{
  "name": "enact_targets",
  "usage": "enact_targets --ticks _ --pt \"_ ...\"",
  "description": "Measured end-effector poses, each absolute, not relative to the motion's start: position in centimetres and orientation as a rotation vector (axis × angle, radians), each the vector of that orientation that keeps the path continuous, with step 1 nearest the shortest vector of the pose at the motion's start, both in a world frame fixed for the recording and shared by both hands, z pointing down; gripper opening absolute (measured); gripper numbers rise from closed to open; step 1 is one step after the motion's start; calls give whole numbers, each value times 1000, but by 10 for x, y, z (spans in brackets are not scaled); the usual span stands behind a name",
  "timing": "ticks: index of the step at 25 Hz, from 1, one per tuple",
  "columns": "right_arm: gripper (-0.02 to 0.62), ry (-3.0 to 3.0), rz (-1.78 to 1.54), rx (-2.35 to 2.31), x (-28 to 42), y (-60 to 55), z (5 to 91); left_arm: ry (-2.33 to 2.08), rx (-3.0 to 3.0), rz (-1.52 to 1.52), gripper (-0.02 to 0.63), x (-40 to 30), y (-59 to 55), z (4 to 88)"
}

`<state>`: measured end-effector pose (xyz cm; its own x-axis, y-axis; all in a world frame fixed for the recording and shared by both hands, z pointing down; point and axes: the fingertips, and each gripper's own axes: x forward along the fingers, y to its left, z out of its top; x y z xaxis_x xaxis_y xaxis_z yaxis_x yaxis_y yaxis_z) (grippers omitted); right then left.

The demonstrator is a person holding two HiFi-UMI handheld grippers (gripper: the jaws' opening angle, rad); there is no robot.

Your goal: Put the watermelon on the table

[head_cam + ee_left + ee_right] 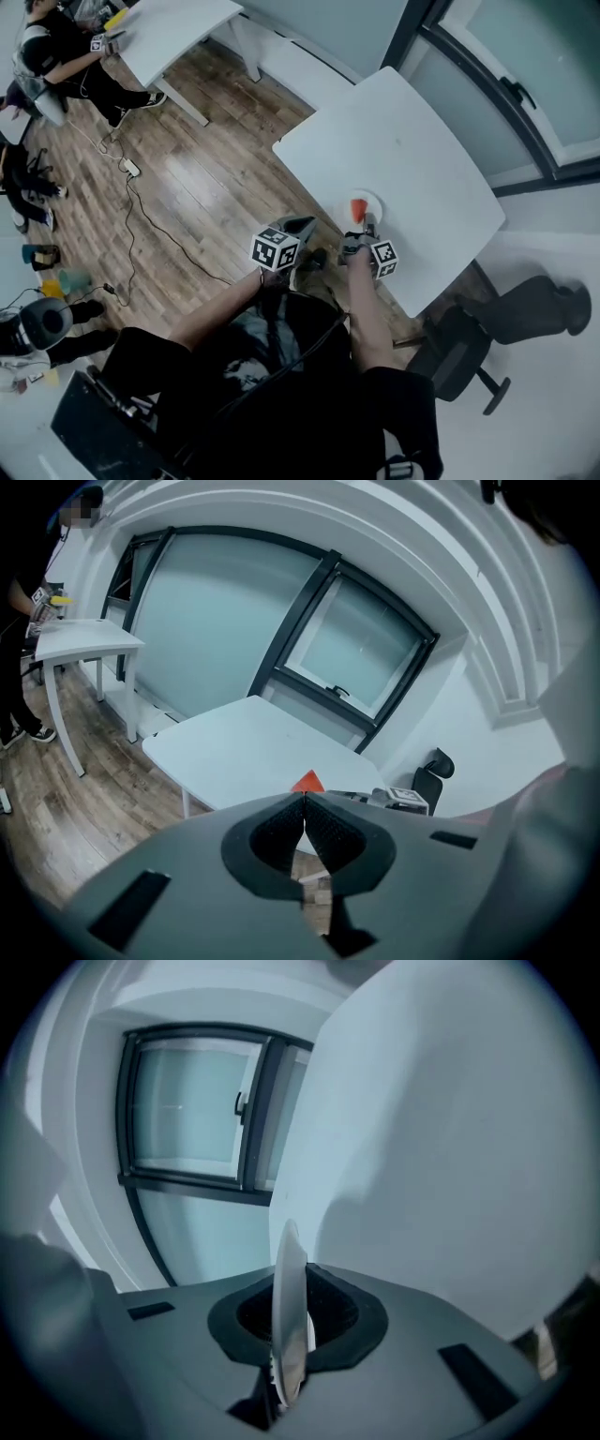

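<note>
A red wedge of watermelon (358, 208) sits on a small white plate (368, 199) over the near edge of the white table (412, 150). My right gripper (367, 225) is shut on the plate's near rim. In the right gripper view the plate (289, 1288) shows edge-on between the jaws, with the table top (450, 1147) behind it. My left gripper (305, 225) hangs left of the plate, off the table's edge, shut with nothing in it. In the left gripper view the watermelon's tip (307, 782) peeks over the closed jaws of my left gripper (304, 806).
A black office chair (459, 352) stands to the right beside the table. A second white table (173, 33) with a seated person (56, 56) is at the far left. Cables (131, 216) run over the wooden floor. Dark-framed windows (356, 658) lie beyond the table.
</note>
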<state>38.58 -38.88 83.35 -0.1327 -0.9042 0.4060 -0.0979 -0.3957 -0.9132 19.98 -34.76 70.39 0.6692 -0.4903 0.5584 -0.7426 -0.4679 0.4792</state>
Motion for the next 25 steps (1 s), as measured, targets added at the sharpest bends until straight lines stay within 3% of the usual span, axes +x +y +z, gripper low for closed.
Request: enact_targets --ticks 7,13,16,23,25 --pt "30 1490 -1636 -1858 384 -438 850 -976 2093 475 9 172 -380 716" --pt "152 2147 -1439 -2459 394 -429 859 -987 2084 480 9 155 -405 717" --pt "160 2598 -1104 -2715 392 -425 861 -960 2104 481 9 158 -412 714" --pt "158 2546 -818 -2528 372 -413 781 -870 2223 476 9 175 -419 694" --pt "124 2524 -736 -2411 359 -397 743 -849 2315 521 9 183 -416 689"
